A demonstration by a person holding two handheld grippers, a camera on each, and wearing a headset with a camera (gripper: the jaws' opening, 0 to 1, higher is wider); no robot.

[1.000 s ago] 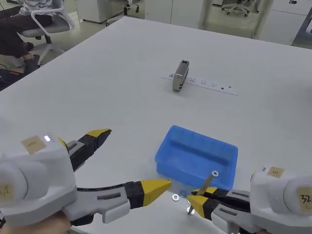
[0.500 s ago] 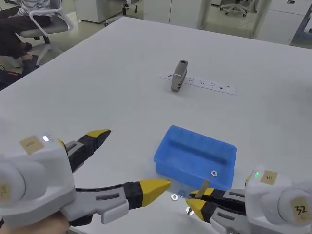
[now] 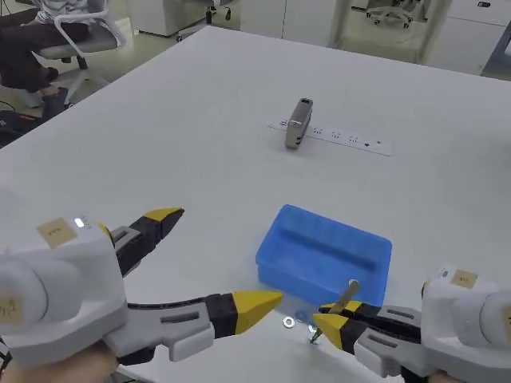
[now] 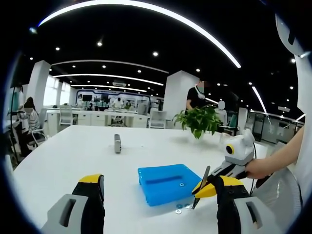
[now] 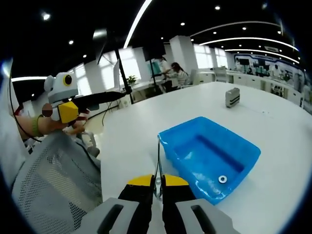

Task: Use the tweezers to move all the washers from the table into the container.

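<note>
Since a second ago, the washer that rode at the tip of the tweezers has left them: it now lies flat on the floor of the container, near its right wall in the right gripper view. That delivery looks done, so the next pick is due.

Two or three loose washers remain on the table, just in front of the container's near left corner, small bright metal rings on the matt white top.

The right gripper is clamped on the tweezers, thin flat metal arms slanting up over the container's near edge; whether their tips are pinched cannot be told. The left gripper hangs to the left with its yellow-tipped jaws wide apart, holding nothing. The container is a shallow blue plastic tray with rounded corners.
</note>
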